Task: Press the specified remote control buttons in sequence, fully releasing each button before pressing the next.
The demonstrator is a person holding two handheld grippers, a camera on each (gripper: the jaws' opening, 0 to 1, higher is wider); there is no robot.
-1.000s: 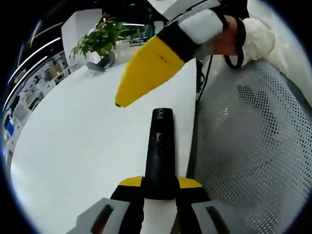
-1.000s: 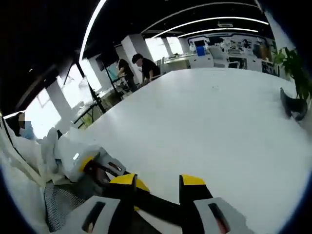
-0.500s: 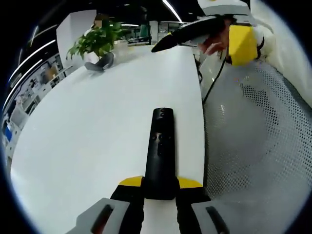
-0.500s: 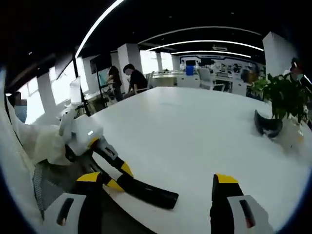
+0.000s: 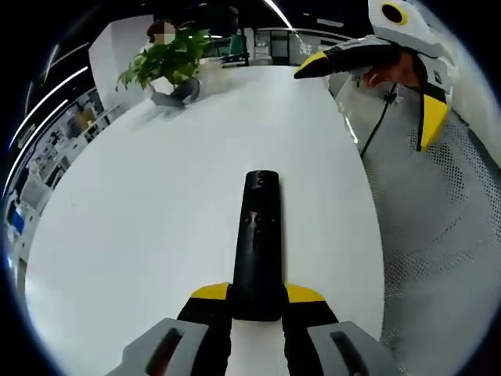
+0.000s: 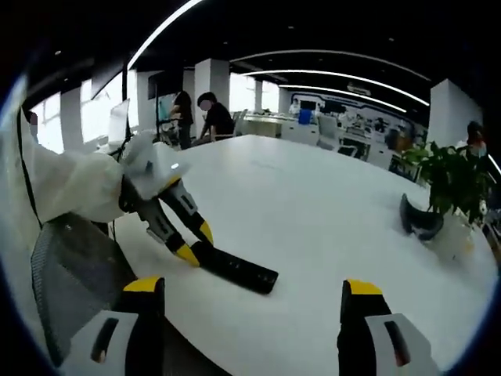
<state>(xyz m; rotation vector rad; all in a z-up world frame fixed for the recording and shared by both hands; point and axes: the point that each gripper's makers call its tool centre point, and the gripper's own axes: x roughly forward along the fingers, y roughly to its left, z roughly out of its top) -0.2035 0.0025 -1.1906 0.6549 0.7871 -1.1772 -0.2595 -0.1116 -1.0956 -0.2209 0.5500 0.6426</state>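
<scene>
Left hand-held gripper [image 5: 257, 301] clamps the remote control [image 5: 257, 243]; right hand-held gripper [image 6: 252, 290] gapes nearby.

White table [image 5: 141, 211] with black remote [image 5: 258, 235], potted plant [image 5: 168, 66].

Open-plan office: long white table [image 6: 329, 211], desks, ceiling light strips [image 6: 337, 77], potted plant [image 6: 450, 176].
</scene>
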